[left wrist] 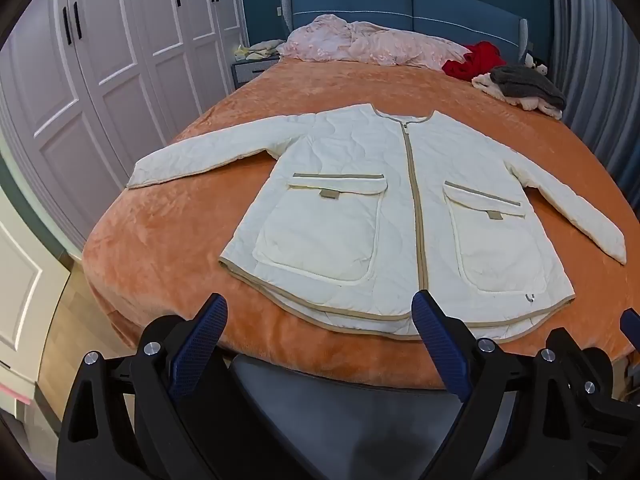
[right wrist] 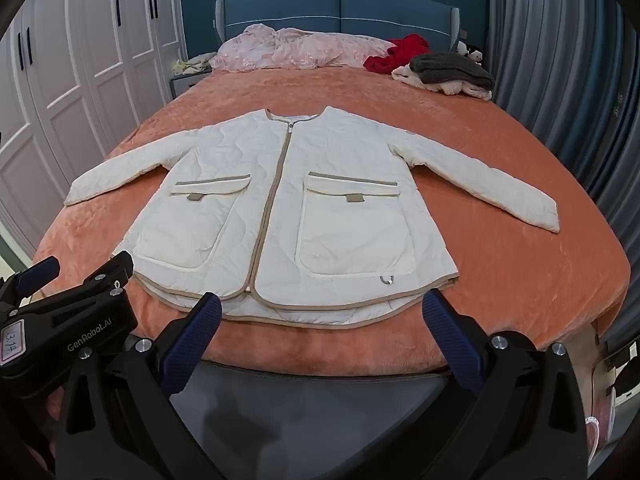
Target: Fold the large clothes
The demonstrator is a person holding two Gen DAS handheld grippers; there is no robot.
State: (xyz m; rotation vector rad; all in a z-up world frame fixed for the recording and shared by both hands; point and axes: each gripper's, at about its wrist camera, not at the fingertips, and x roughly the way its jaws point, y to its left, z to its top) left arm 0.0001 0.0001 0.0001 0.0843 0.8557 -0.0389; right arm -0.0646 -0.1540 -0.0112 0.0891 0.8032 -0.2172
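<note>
**Jacket spread flat near the foot edge, both claws wide and empty**

A cream quilted zip-front jacket with tan trim and two flap pockets (left wrist: 384, 216) (right wrist: 288, 216) lies face up on the bed's orange plush blanket (left wrist: 168, 240) (right wrist: 500, 184), hem toward the foot edge, collar toward the blue padded headboard (left wrist: 400, 4) (right wrist: 340, 8). Both sleeves stretch outward toward the side edges, each stopping short of its edge. A bare strip of blanket runs between the hem and the foot edge, and open blanket lies between the collar and the far clutter.

The left claw (left wrist: 320, 344) hangs over the foot edge, fingers spread wide, nothing between them. The right claw (right wrist: 322, 336) hangs likewise, spread and empty.

At the head end sit a rumpled pink quilt (left wrist: 360, 44) (right wrist: 296, 48), a red garment (left wrist: 472, 60) (right wrist: 400, 54) and a grey knit on pale clothes (left wrist: 524, 84) (right wrist: 452, 70), well apart from the jacket.

Only the right wrist view shows the left claw's black body from the side, at its lower left. The left wrist view shows wooden floor (left wrist: 68, 320) beside the bed's left edge.
</note>
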